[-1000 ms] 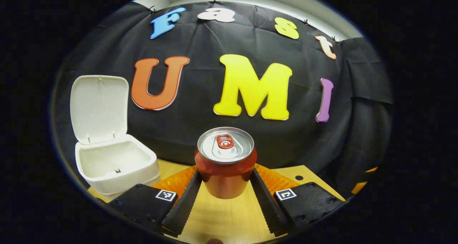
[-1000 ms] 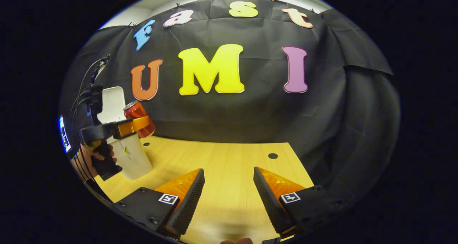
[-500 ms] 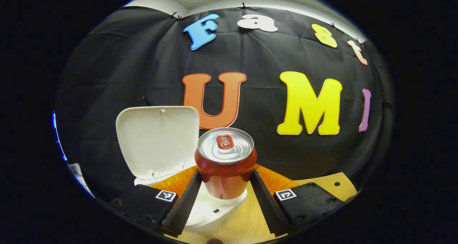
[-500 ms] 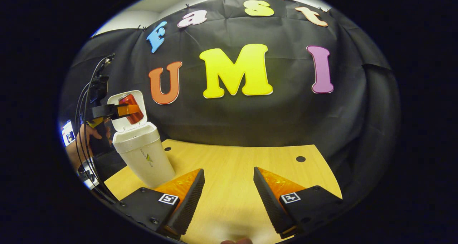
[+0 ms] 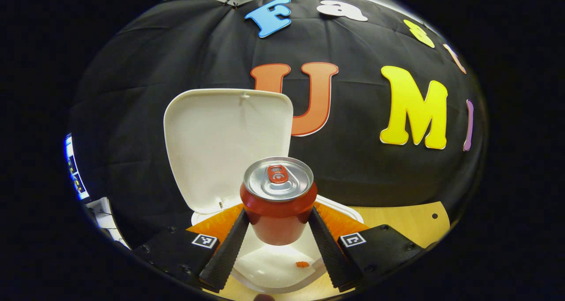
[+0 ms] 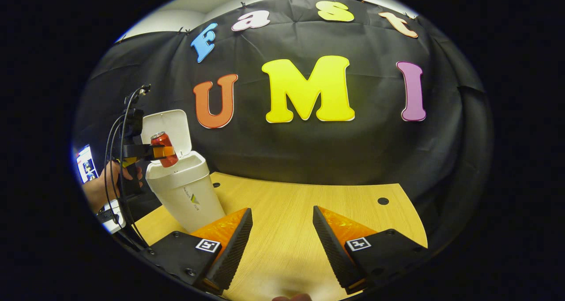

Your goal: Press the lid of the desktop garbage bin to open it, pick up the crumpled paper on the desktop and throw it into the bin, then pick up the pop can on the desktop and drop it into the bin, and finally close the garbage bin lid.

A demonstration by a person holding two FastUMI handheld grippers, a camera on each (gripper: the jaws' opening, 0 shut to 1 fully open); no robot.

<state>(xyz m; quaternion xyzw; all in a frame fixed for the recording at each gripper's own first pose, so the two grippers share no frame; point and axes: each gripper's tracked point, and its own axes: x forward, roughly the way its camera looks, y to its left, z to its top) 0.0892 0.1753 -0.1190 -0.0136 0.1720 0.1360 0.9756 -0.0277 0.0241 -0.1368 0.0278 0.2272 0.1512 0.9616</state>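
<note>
A red pop can (image 5: 278, 204) with a silver top stands upright between the fingers of my left gripper (image 5: 278, 230), which is shut on it. The can hangs right over the mouth of the white bin (image 5: 273, 272), whose lid (image 5: 227, 140) stands raised behind it. White crumpled paper lies inside the bin under the can. In the right gripper view the same can (image 6: 164, 149) sits over the bin (image 6: 185, 193) at the far left, held by the other gripper and a hand (image 6: 99, 188). My right gripper (image 6: 278, 235) stays open above the wooden table (image 6: 300, 212), nothing between its fingers.
The bin stands near the table's left edge. A small screen (image 6: 86, 168) glows at the far left beyond the table. Two dark holes (image 6: 383, 201) mark the tabletop. The black cloth wall closes the back.
My left gripper carried the can leftward and forward until it hangs over the open bin. The right gripper drifted slightly; the bin now sits farther into its view.
</note>
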